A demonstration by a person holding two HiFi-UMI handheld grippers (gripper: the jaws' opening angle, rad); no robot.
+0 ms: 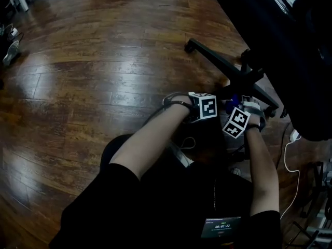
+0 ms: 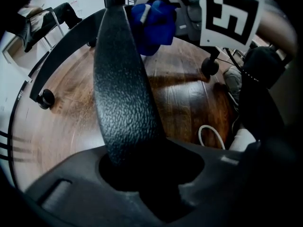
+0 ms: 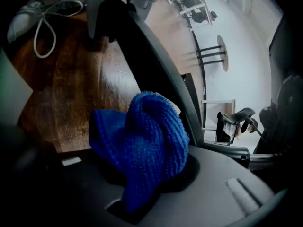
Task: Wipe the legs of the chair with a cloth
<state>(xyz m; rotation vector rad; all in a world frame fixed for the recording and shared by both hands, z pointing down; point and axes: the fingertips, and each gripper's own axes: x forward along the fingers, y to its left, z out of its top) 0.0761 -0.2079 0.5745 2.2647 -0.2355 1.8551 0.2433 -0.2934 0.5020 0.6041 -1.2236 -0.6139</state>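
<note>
Clamping one chair leg [image 2: 120, 93], the left tongs [image 2: 147, 183] stand partly closed around it. The right tongs [image 3: 142, 193] pinch the bunched blue cloth [image 3: 142, 145] just beside that leg. Wiping looks underway, with the other legs probably still to do.

Our right gripper [image 3: 142, 186] has its jaws clamped on a bunched blue cloth [image 3: 142, 145]. Just beyond the jaws, close behind the cloth, we see a black chair leg [image 3: 151, 65] slanting away. Wood floor [image 3: 71, 93] lies ahead-left, with a white looped cord [image 3: 40, 45] farther off.
</note>
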